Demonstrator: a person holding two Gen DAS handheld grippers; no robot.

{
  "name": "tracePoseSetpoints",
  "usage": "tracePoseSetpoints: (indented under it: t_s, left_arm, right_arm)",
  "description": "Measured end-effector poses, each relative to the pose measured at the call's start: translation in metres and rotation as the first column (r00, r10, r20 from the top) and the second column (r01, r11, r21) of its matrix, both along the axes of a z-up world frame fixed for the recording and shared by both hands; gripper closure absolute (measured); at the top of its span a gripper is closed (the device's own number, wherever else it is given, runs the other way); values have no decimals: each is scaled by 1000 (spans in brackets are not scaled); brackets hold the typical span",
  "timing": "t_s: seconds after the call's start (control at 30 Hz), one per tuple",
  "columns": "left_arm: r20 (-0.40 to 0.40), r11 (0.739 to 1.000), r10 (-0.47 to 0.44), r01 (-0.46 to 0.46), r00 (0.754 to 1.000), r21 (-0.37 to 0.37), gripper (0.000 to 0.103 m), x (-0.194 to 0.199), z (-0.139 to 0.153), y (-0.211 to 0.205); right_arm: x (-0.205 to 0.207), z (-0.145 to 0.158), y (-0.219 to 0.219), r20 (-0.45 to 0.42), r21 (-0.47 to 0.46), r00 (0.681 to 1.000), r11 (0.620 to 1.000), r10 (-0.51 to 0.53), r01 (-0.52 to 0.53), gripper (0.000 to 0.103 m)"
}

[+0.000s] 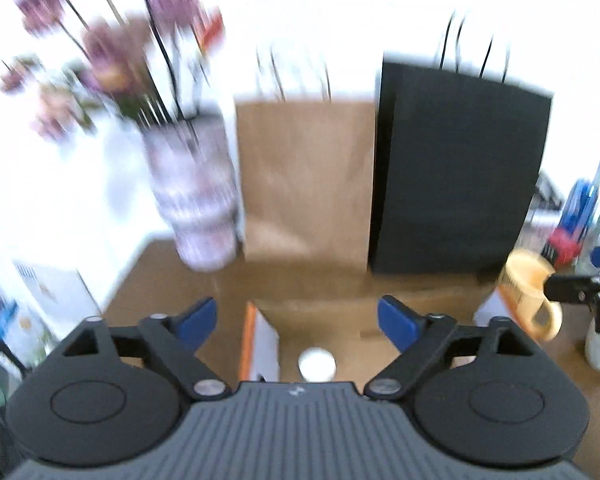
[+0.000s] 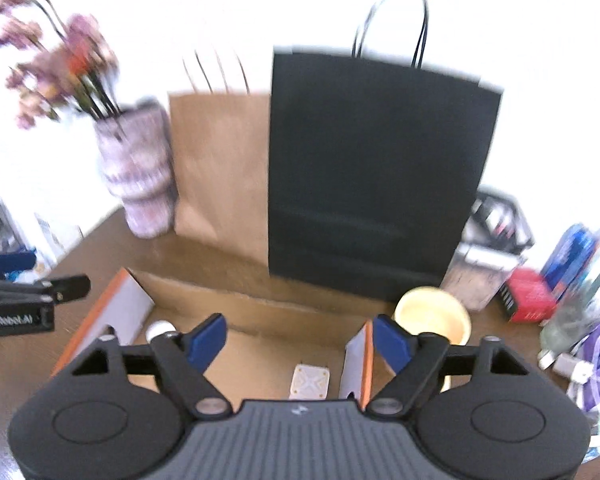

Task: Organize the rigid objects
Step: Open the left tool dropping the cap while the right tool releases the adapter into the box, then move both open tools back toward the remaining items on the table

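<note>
An open cardboard box [image 2: 256,308] with orange-edged flaps lies on the brown table below both grippers. A small white round object [image 1: 317,363] sits inside it, also seen in the right wrist view [image 2: 159,329], and a pale square tile [image 2: 310,381] lies on the box floor. A yellow mug [image 2: 434,316] stands just outside the box's right flap and shows in the left wrist view [image 1: 528,292]. My left gripper [image 1: 296,316] is open and empty above the box. My right gripper [image 2: 298,340] is open and empty above the box, near the mug.
A brown paper bag [image 2: 220,172] and a black paper bag [image 2: 376,176] stand behind the box. A patterned vase of purple flowers [image 2: 138,172] stands at back left. A red box [image 2: 526,294], blue packages [image 2: 572,252] and clutter fill the right side.
</note>
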State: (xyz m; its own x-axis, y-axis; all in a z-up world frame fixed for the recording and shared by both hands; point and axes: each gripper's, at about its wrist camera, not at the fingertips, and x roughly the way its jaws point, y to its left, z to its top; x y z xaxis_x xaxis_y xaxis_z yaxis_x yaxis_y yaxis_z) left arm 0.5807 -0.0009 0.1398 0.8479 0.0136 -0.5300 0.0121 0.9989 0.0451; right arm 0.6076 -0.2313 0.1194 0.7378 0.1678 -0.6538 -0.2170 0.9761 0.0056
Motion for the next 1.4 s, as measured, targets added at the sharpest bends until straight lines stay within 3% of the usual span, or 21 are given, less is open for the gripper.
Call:
tracePoseSetpoints:
  t_s: [0.1, 0.2, 0.4, 0.6, 0.77, 0.9, 0.93, 1.17, 1.4]
  left_arm:
    - [131, 1000, 27, -26, 991, -6, 5, -43, 17, 1]
    - [194, 1000, 25, -22, 981, -17, 5, -77, 24, 3]
    - [279, 999, 14, -3, 960, -40, 5, -128, 11, 6]
    - [331, 1000, 11, -10, 944, -5, 5, -188, -12, 5]
    - [372, 1000, 1, -11, 928, 26, 5, -247, -31, 3]
    - [409, 998, 0, -28, 912, 63, 4, -294, -53, -3]
    - [408, 997, -5, -26, 913, 69, 3, -304, -59, -4]
    - [375, 998, -23, 0, 927, 63, 2, -374, -106, -10]
    - [189, 1000, -23, 24, 982, -1, 0, -428, -150, 0]
  right_arm:
    - [-47, 12, -5, 136, 13, 991, 1000, 9, -10, 15]
    - [-79, 7, -7, 207, 33, 978, 999, 4, -11, 15]
    - [-134, -7, -9, 347, 65, 938, 998, 0, -24, 15]
    - [-193, -24, -10, 422, 95, 907, 995, -10, -33, 13]
    - [-261, -44, -3, 463, 65, 885, 995, 34, -73, 12]
    - [-316, -65, -1, 477, 67, 878, 993, 52, -95, 4]
    - [-329, -70, -1, 477, 62, 877, 993, 58, -100, 0]
    - [-403, -106, -8, 443, 91, 894, 989, 64, -116, 0]
    - [-456, -145, -26, 330, 164, 944, 985, 1, -59, 0]
